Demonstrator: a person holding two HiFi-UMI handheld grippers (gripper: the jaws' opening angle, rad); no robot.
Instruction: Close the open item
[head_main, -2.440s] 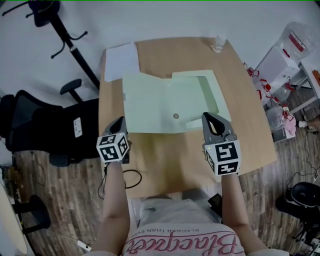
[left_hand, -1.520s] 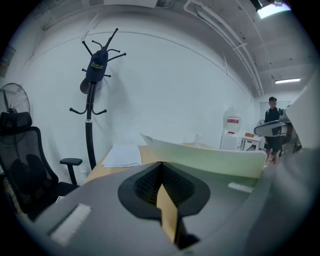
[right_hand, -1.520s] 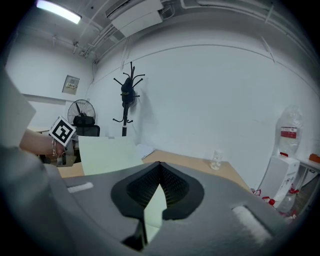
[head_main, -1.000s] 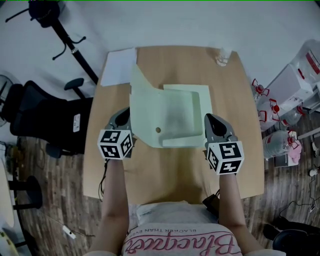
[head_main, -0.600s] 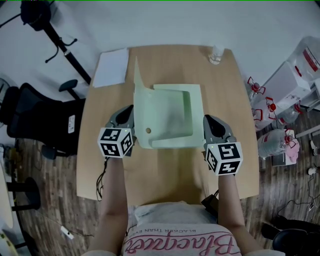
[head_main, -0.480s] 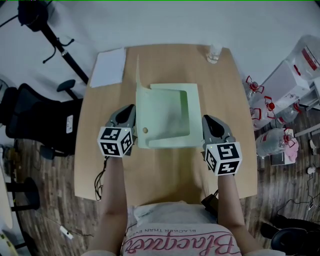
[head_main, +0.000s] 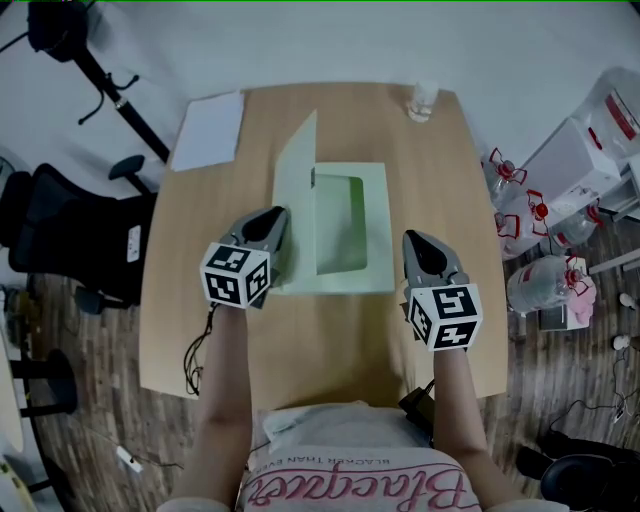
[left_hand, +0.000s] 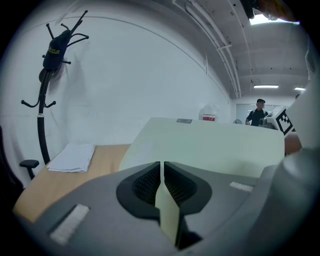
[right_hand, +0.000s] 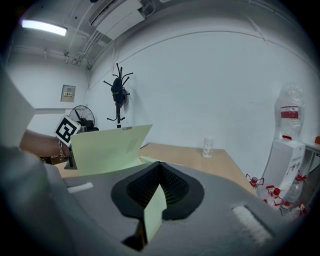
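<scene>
- Nearest: right hand-held gripper (right_hand: 160, 165), jaws pinched shut on a pale green strip. It looks like the near right edge of the folder (head_main: 345, 230), holding it down.
- Left hand-held gripper (left_hand: 161, 166) has the near edge of the cover (head_main: 295, 175) between its jaws, and they are easing apart.
- Folder lies mid-surface (head_main: 330, 340), back panel flat. The cover stands raised and looks tipped past upright, toward the pocket.
- Step in hand, by my reading: swing-over nearly done, release beginning.
- Next move calls for letting the cover drop flat, perhaps with a press along its free edge.
- Far end: white sheet (head_main: 207, 130) on the left and a small glass (head_main: 422, 100) on the right, both well apart from the folder.
</scene>
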